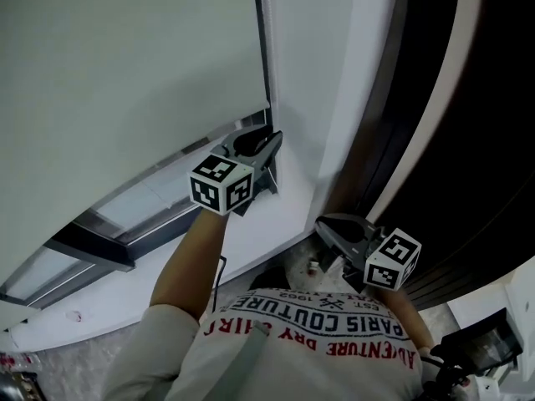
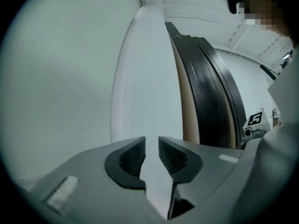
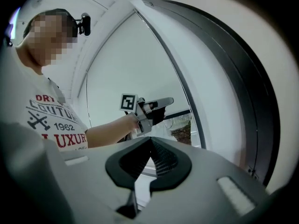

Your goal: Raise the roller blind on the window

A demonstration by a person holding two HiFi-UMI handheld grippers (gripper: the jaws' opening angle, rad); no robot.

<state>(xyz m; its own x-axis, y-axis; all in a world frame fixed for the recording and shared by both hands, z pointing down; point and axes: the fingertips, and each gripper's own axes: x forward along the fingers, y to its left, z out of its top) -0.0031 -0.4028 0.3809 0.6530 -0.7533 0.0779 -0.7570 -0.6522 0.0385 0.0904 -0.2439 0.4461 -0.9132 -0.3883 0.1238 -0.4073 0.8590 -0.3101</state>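
The white roller blind [image 1: 125, 73] covers most of the window; a strip of glass [image 1: 142, 203] shows under its lower edge. A thin dark cord [image 1: 264, 48] runs down the blind's right edge, and the right gripper view shows that cord [image 3: 175, 78] too. My left gripper [image 1: 272, 140] is held level by the blind's lower right corner, close to the cord. In its own view the left gripper [image 2: 152, 146] is open, with a narrow gap and nothing between the pads. My right gripper [image 1: 322, 224] hangs lower and further right, off the window. Its jaws [image 3: 150, 141] are shut and empty.
A white window reveal [image 1: 334, 73] and a white sill [image 1: 259, 224] border the window. Dark curved panels [image 1: 468, 98] stand to the right. The person's printed shirt [image 1: 318, 341] fills the bottom of the head view. Small objects lie on the floor [image 1: 313, 266].
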